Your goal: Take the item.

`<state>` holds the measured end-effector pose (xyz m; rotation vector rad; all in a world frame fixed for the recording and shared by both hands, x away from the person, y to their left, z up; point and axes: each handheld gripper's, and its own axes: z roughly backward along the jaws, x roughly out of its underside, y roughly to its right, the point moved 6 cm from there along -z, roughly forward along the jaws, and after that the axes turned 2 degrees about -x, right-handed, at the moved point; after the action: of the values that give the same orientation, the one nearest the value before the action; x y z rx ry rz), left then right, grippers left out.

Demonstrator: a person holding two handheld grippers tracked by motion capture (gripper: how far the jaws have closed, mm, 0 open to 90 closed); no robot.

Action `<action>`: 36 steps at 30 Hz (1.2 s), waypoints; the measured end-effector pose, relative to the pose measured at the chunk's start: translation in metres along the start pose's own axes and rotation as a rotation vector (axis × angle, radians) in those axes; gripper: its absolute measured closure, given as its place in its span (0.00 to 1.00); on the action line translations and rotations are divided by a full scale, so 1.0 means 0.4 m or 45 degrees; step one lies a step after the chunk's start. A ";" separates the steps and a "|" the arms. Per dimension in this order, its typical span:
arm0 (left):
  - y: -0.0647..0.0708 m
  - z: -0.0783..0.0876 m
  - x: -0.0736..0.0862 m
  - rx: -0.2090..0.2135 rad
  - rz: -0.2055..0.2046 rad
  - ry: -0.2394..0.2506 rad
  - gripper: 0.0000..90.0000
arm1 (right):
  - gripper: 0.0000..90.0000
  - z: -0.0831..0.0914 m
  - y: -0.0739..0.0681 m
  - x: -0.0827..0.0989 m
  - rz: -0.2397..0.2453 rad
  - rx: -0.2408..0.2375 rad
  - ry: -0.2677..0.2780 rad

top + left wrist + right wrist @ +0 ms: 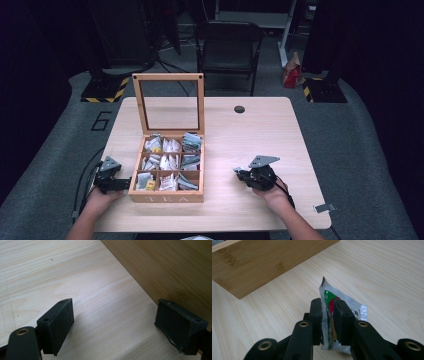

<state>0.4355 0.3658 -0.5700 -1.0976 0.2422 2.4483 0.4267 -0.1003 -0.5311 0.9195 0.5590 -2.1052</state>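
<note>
A dim room with grey floor surrounds a light wooden table [250,130]; behind it stands a black chair [229,47], and a red bag [291,71] lies on the floor to the right. At the left, the left gripper [121,184] rests on the table just beside the left wall of the box [166,195], its jaws spread wide with only bare table between them. The box is wooden, its glass lid [170,104] stands upright, and its nine compartments hold tea packets. The front wall carries the letters "TEA". To the right, apart from the box, the right gripper [327,315] is clenched on a sachet [347,306], silver with green and red print. The writing on it is too small to read.
</note>
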 end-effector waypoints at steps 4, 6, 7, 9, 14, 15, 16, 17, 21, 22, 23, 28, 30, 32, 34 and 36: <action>0.000 0.000 0.000 0.000 0.000 0.000 0.17 | 0.78 0.003 -0.004 -0.004 0.005 -0.004 0.008; 0.000 0.000 0.000 0.000 0.000 0.000 0.17 | 0.74 0.006 -0.004 -0.009 -0.006 0.000 0.024; 0.000 0.000 0.000 0.000 0.000 0.000 0.17 | 0.73 0.007 -0.005 -0.011 -0.012 0.000 0.034; 0.000 0.000 0.000 0.000 0.001 0.000 0.17 | 0.73 0.013 -0.005 -0.015 -0.014 0.000 0.045; 0.000 0.000 0.000 0.000 0.001 0.000 0.17 | 0.68 0.020 0.002 -0.020 -0.026 0.013 0.061; 0.000 0.000 0.000 0.000 0.000 0.000 0.17 | 0.66 0.020 0.004 -0.020 -0.027 0.013 0.064; 0.000 0.000 0.000 0.000 0.000 0.000 0.17 | 0.65 0.021 0.006 -0.020 -0.032 0.015 0.066; 0.000 0.000 0.000 0.000 0.000 0.000 0.17 | 0.64 0.023 0.009 -0.020 -0.032 0.023 0.065; 0.000 0.000 0.000 0.000 0.000 0.000 0.17 | 0.60 0.033 0.023 -0.020 -0.049 0.048 0.079; 0.000 0.000 0.000 0.000 0.000 0.000 0.17 | 0.60 0.038 0.029 -0.020 -0.053 0.064 0.083; 0.000 0.000 0.000 0.000 0.001 0.000 0.17 | 0.60 0.042 0.034 -0.019 -0.049 0.070 0.082; 0.000 0.000 0.000 0.000 0.000 0.000 0.17 | 0.60 0.057 0.055 -0.014 -0.058 0.115 0.098; 0.000 0.000 0.000 0.000 0.001 0.000 0.17 | 0.60 0.061 0.061 -0.011 -0.071 0.127 0.097; 0.000 0.000 0.000 0.000 0.000 0.000 0.17 | 0.59 0.065 0.071 -0.008 -0.080 0.146 0.100; 0.000 0.000 0.000 0.000 0.000 0.000 0.17 | 0.60 0.068 0.079 -0.004 -0.085 0.163 0.096; 0.000 0.000 0.000 0.000 0.001 0.000 0.17 | 0.61 0.069 0.087 0.000 -0.093 0.179 0.097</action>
<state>0.4355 0.3658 -0.5700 -1.0977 0.2428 2.4488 0.4421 -0.1391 -0.5165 1.0770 0.4950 -2.2043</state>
